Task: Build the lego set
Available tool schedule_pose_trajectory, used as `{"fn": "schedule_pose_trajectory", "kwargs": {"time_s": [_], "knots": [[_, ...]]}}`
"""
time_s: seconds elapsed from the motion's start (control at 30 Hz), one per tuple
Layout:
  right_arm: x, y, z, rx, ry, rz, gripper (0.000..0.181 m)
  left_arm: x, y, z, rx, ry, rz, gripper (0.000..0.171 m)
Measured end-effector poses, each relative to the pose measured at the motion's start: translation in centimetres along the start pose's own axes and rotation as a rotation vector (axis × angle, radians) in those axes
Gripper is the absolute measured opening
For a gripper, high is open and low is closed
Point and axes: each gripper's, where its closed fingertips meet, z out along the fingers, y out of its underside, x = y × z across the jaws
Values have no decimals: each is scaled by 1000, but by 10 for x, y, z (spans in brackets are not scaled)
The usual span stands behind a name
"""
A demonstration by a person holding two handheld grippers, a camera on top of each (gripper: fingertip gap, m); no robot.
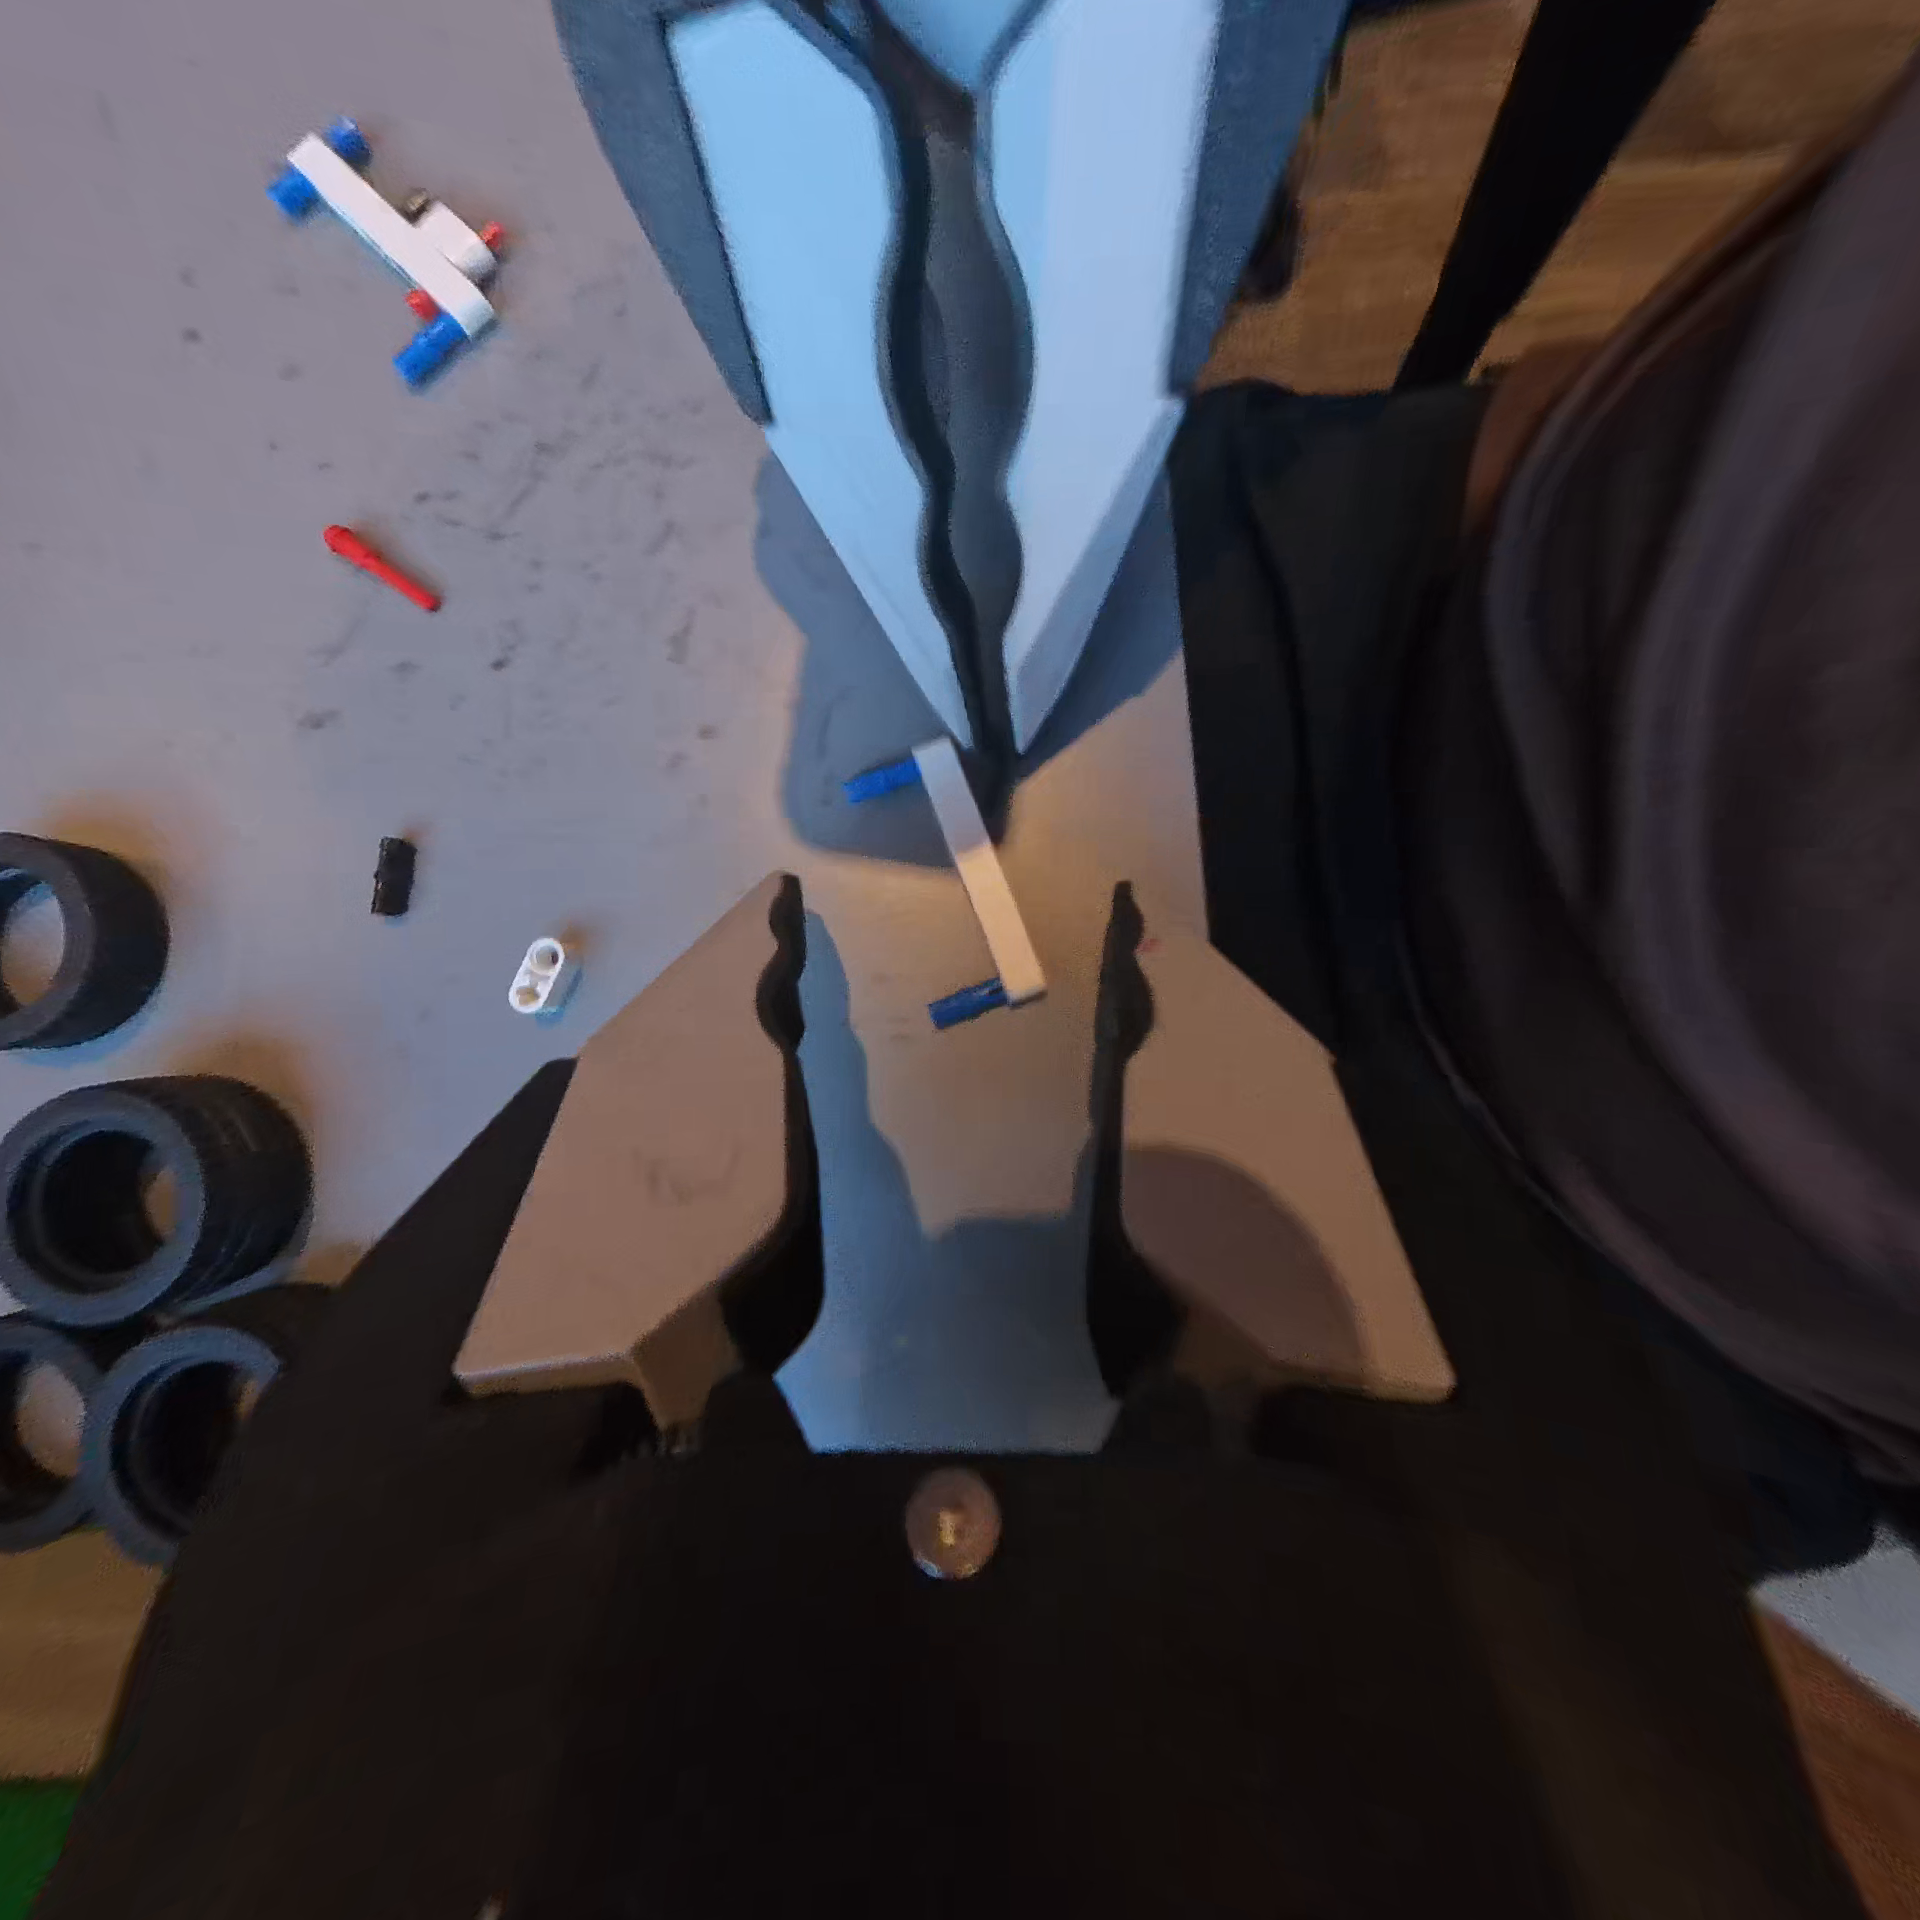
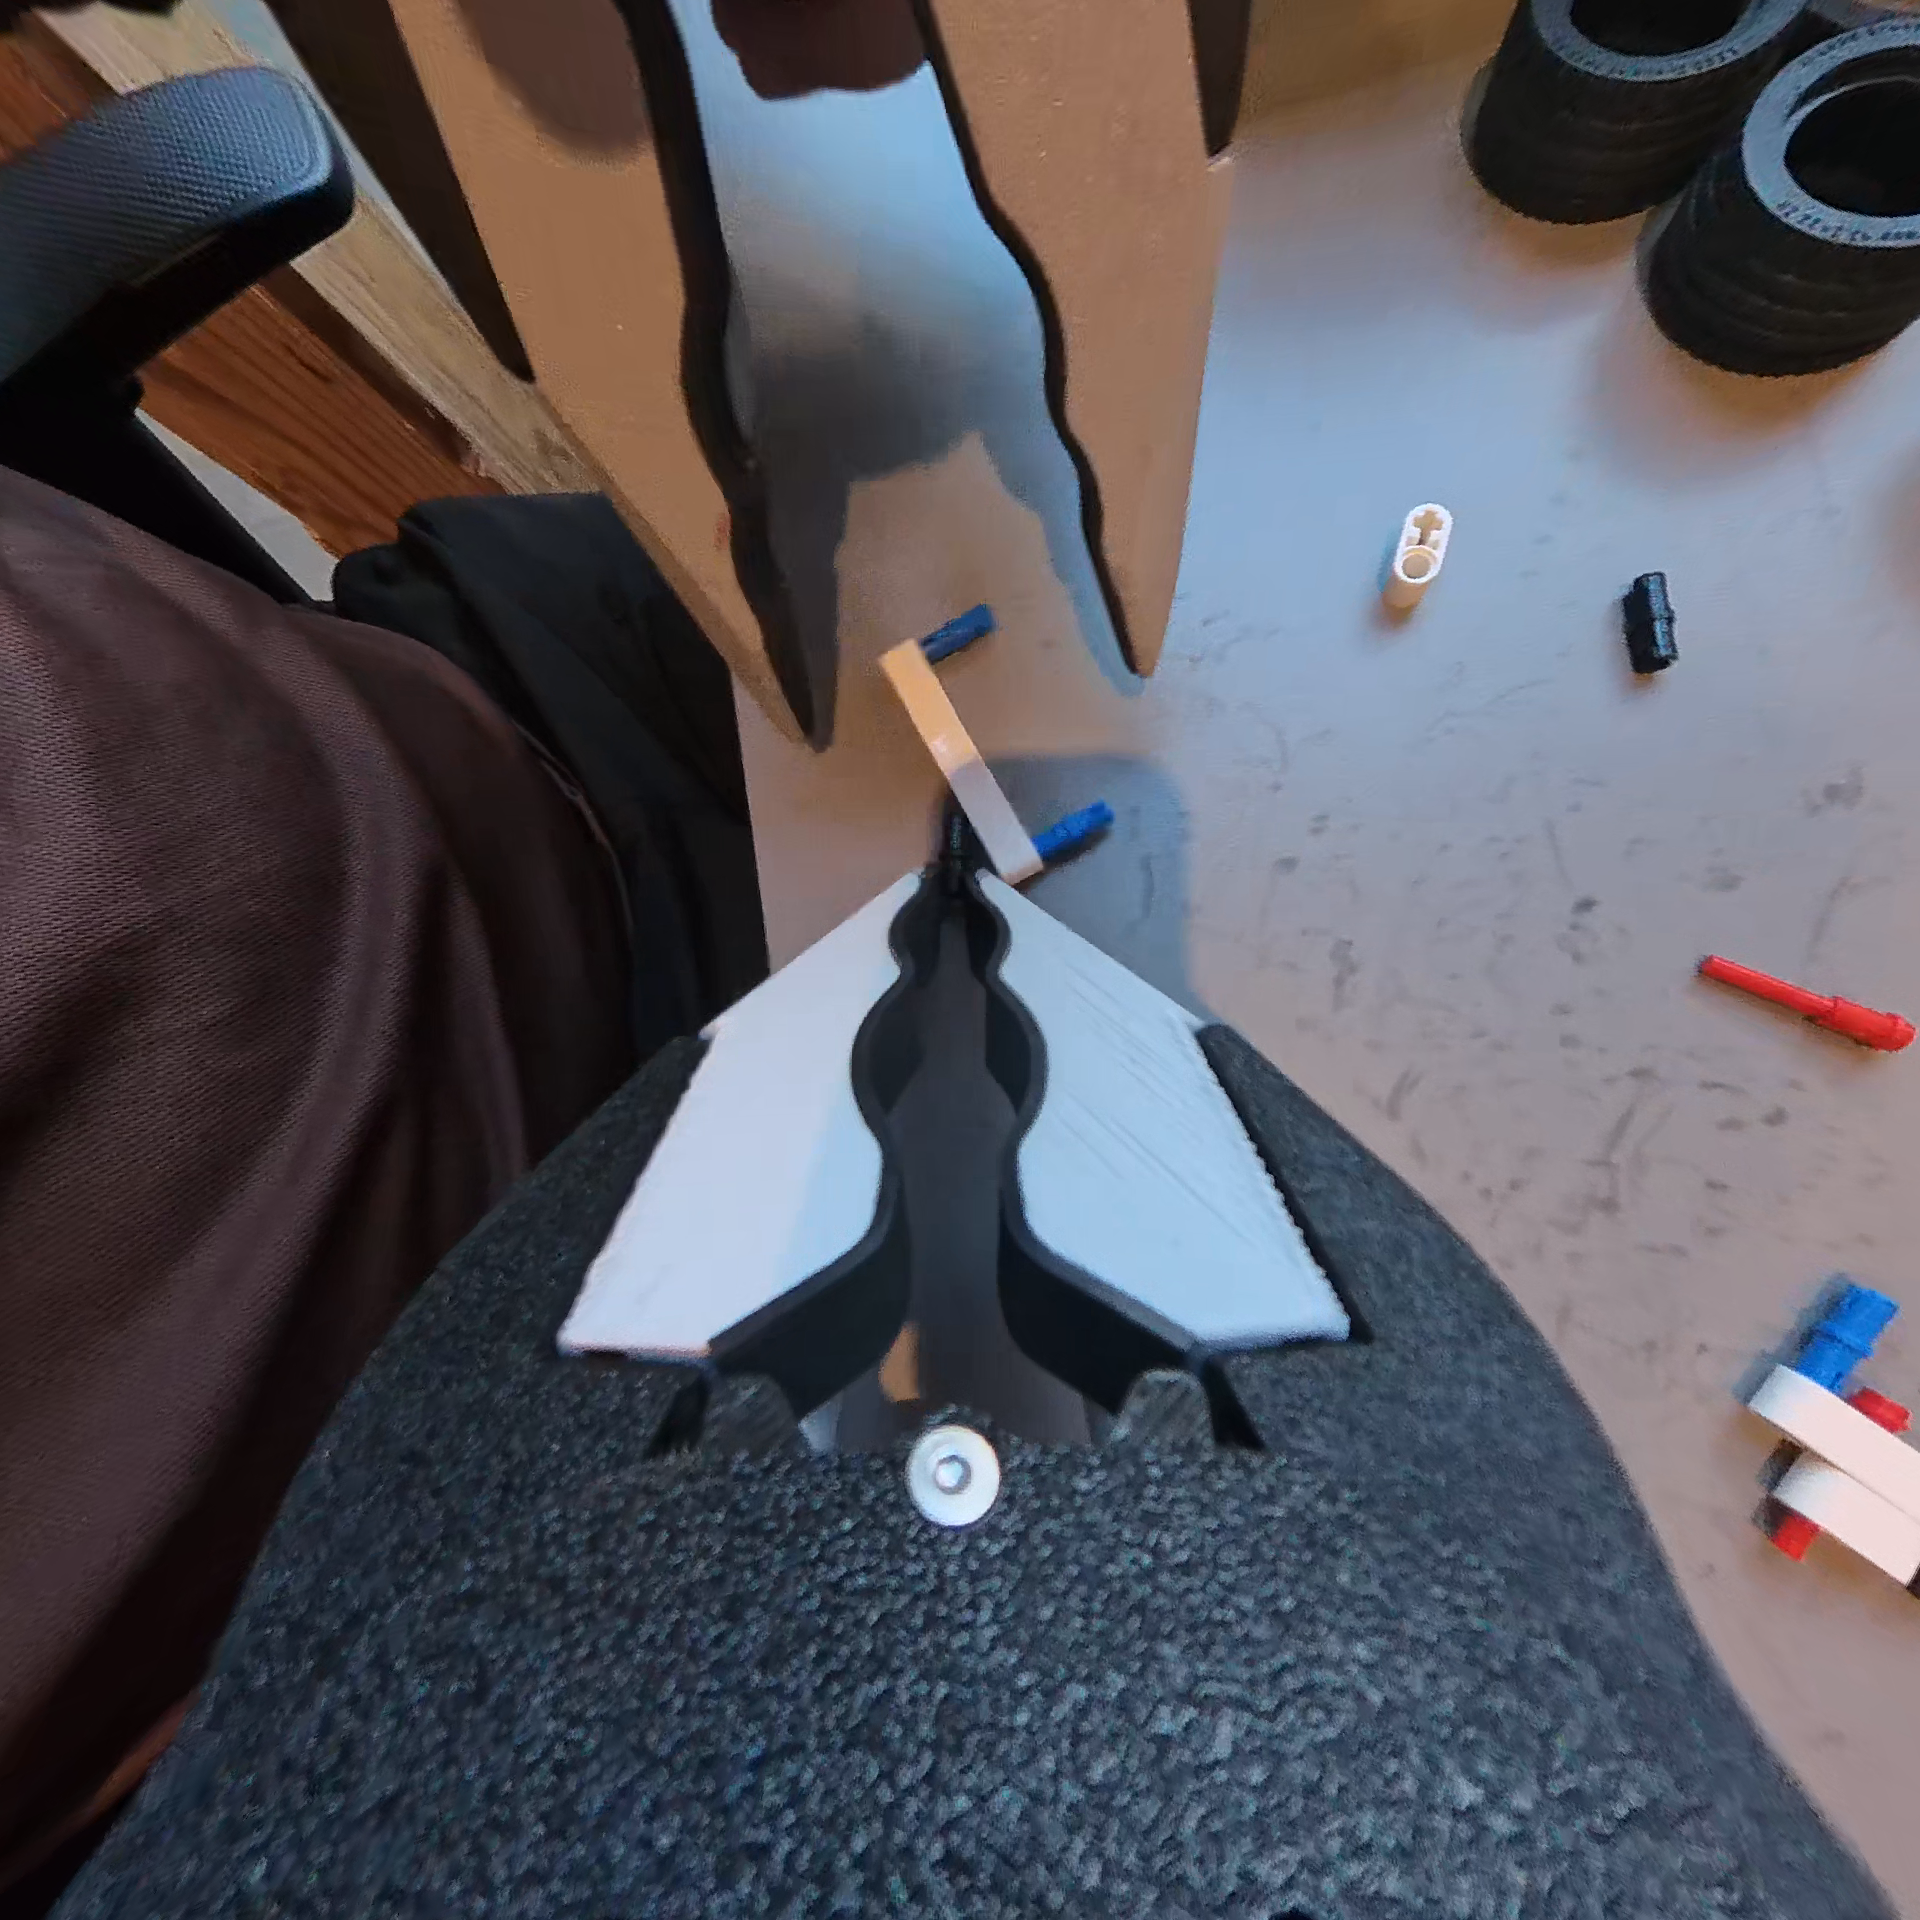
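My right gripper (image 2: 951,871) has white fingers and is shut on one end of a white lego beam (image 2: 961,764). Two blue pins (image 2: 1075,828) stick out of the beam's side, one near each end. The beam hangs just above the grey table (image 2: 1455,831). In the left wrist view the right gripper (image 1: 992,743) comes in from the top, holding the beam (image 1: 982,883). My left gripper (image 1: 953,888) has tan fingers, is open and empty, and its tips flank the beam's free end. It also shows in the right wrist view (image 2: 977,701).
On the table lie a white beam assembly with blue and red pins (image 1: 395,223), a red axle (image 1: 379,566), a black pin (image 1: 393,875), a small white connector (image 1: 542,974) and several black tyres (image 1: 135,1195). A person's dark clothing (image 1: 1662,831) fills the table's edge side. My two grippers' fingertips are within a few centimetres of each other.
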Motion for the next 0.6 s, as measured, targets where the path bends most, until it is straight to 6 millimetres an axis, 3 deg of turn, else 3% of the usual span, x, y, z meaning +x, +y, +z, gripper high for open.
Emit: {"fn": "schedule_pose_trajectory", "kwargs": {"time_s": [0.17,0.4,0.6], "knots": [[7,1,1,-5,42,-9,4,9,19,0,-123,53,-16,49],[18,-5,-3,37,77,9,4,29,-7,-10,48,131,-60,46],[13,-5,-5,40,48,2,4,-4,9,-19,-49,5,-1,53]]}}
